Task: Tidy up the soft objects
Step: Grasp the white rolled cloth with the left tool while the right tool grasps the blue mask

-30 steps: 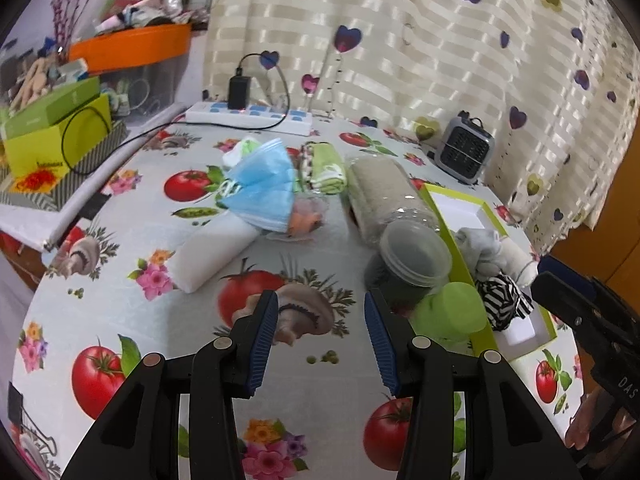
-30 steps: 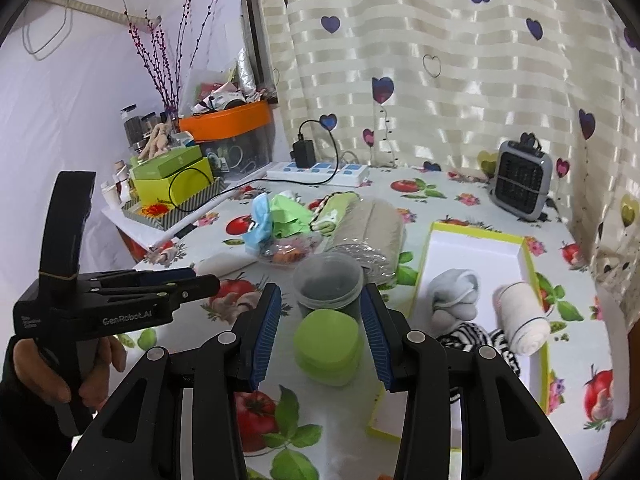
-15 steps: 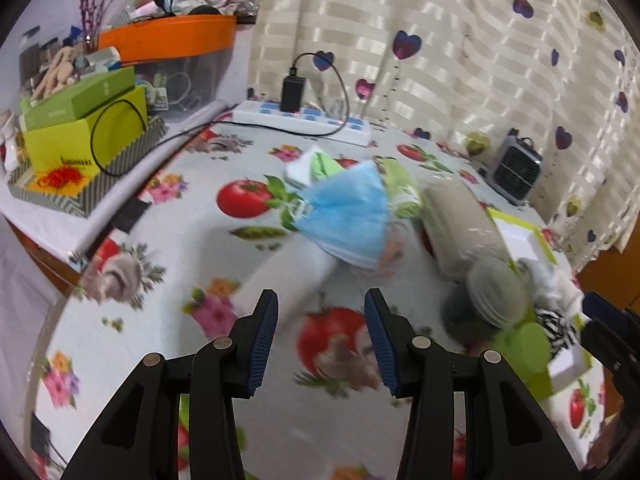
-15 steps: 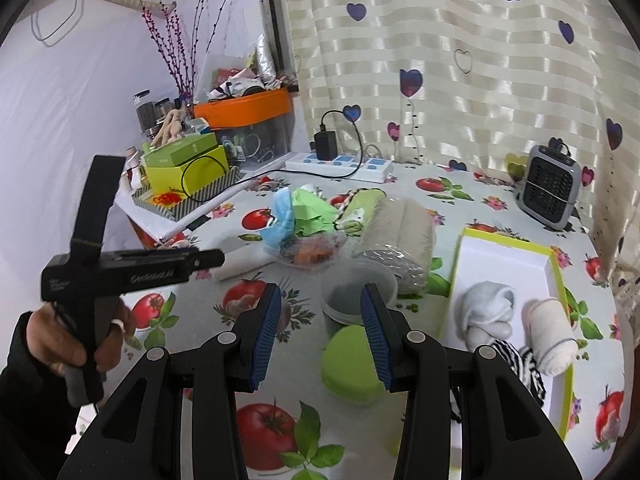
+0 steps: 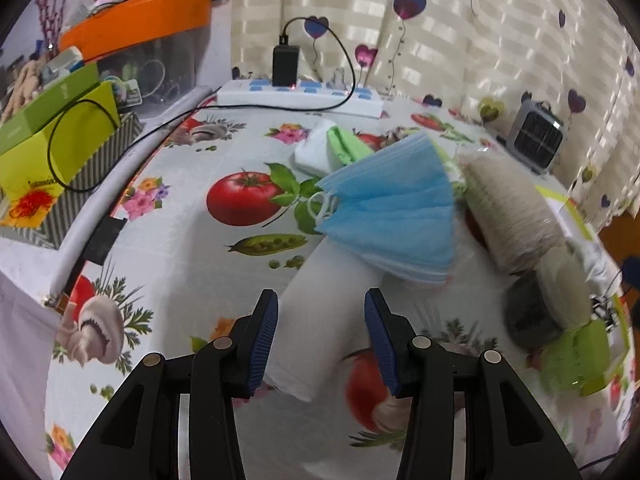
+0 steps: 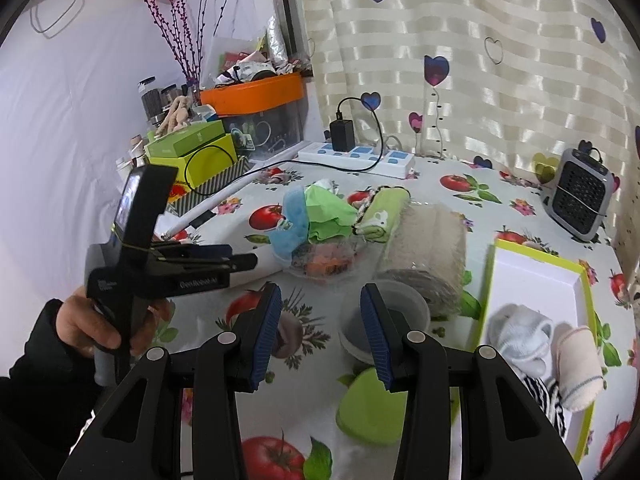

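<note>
Both tools gape empty: left tool point(image 5: 320, 336) straddles one white rolled cloth point(image 5: 320, 320) near the worktop's point(image 5: 180, 248) left edge without touching; right tool point(image 6: 320, 332) hovers over bare oilcloth. Three socks sit in one tray point(image 6: 536, 256) right; one blue mask point(image 5: 392, 216) lies beyond.

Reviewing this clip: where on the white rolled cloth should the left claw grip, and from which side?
Grip the white rolled cloth across its near end, from above. It lies flat between the open left claw, while its far end is tucked under the blue masks.
</note>
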The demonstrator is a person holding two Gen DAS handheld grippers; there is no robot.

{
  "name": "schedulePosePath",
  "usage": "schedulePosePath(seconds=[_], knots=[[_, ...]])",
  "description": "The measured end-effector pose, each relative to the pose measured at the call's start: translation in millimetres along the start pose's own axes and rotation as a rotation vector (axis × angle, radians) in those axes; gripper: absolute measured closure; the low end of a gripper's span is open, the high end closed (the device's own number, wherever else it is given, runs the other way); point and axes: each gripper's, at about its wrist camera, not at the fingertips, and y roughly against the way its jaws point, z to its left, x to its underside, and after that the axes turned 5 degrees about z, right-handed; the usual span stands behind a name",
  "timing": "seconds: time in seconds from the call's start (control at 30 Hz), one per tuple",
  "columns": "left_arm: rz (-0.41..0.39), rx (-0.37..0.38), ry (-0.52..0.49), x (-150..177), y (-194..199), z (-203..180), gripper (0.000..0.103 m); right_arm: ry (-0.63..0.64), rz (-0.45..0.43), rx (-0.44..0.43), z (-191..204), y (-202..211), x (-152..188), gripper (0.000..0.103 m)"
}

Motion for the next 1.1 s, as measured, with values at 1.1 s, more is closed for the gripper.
schedulePosePath(seconds=[1.1], knots=[[-0.009,0.027,-0.082,15,-12,-17,0.059,-0.106,0.261,-0.102,10,-149,-76,0.092]])
